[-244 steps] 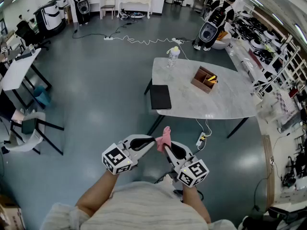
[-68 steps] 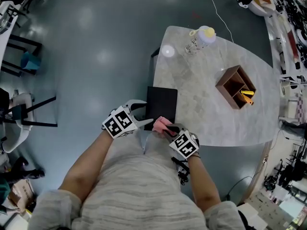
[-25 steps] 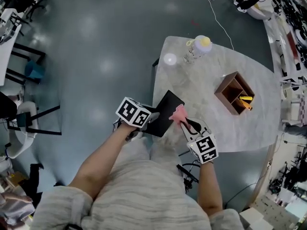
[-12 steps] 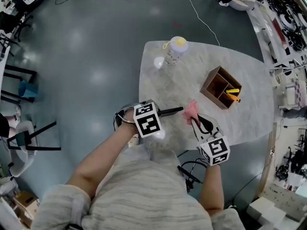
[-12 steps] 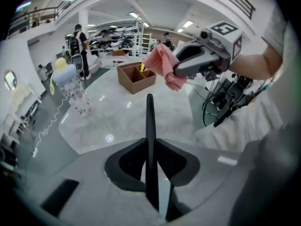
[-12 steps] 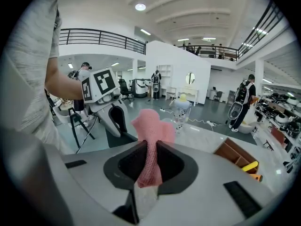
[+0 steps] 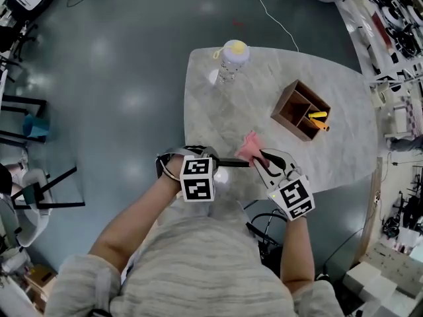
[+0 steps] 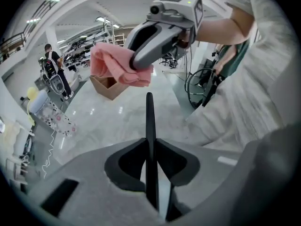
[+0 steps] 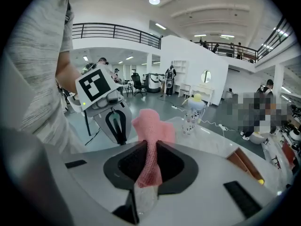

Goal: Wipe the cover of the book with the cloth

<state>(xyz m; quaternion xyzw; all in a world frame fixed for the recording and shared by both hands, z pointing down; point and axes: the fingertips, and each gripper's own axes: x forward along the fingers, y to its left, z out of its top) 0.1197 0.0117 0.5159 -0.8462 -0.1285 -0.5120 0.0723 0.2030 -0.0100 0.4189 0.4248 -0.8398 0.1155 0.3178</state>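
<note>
Above the marble table (image 7: 218,98) in a wide workshop hall, the left gripper (image 7: 213,162) has its jaws clamped on the black book (image 7: 232,162), lifted edgewise, probably so the right gripper (image 7: 263,158), its jaws pinching the pink cloth (image 7: 249,146) just beside it, can rub the cover.
</note>
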